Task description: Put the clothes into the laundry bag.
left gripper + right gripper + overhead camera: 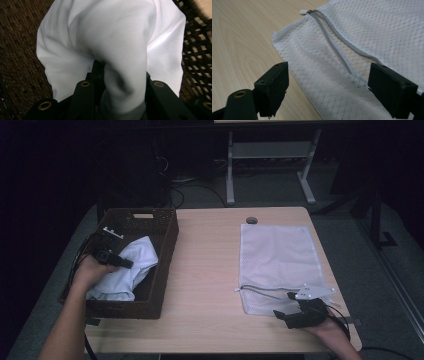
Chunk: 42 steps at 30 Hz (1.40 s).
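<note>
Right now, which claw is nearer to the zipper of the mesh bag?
Right. The right claw hovers open over the mesh bag beside its zipper; the left claw is across the table, gripping white cloth in the basket.

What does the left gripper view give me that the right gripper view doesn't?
Left gripper view alone: the white garment bunched between the left gripper's jaws, with the dark woven basket around it. Right gripper view alone: the mesh laundry bag flat on the wooden table, its grey zipper partly open, the right gripper's jaws spread over it. Shared: black jaws rising from the bottom.
</note>
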{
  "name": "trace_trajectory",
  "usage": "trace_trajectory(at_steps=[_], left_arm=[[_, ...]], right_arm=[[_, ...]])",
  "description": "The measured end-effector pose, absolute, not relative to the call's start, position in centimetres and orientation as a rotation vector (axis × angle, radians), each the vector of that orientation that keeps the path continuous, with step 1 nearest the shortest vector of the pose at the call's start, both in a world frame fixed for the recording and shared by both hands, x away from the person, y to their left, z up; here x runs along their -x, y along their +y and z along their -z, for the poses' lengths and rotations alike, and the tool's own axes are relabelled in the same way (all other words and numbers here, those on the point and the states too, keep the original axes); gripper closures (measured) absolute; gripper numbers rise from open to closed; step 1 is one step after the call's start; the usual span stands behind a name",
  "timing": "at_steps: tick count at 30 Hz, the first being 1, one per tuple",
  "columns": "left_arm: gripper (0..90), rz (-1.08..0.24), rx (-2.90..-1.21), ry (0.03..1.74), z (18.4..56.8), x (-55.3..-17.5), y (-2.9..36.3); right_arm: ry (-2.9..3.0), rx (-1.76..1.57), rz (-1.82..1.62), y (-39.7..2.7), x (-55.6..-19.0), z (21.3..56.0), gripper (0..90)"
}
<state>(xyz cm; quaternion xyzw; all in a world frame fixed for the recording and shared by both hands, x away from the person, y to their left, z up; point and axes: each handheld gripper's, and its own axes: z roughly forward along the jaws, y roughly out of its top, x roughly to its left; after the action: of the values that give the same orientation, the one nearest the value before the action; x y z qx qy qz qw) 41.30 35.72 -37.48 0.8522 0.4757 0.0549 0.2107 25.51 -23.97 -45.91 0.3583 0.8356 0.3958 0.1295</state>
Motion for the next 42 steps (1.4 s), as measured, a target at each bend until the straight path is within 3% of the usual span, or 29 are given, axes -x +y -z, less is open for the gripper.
trace_trajectory(at_steps=[26,42], left_arm=[[69.2,-0.220,-2.283,1.148,27.6,-39.5,34.8],[69.2,-0.189,-2.260,0.998,25.0,-38.5,29.1]], right_arm=[[2.423,-1.043,-1.152,-24.0,-25.5,45.9,16.7],[2.419,-1.052,-1.157,-24.0,-25.6,45.8,16.6]])
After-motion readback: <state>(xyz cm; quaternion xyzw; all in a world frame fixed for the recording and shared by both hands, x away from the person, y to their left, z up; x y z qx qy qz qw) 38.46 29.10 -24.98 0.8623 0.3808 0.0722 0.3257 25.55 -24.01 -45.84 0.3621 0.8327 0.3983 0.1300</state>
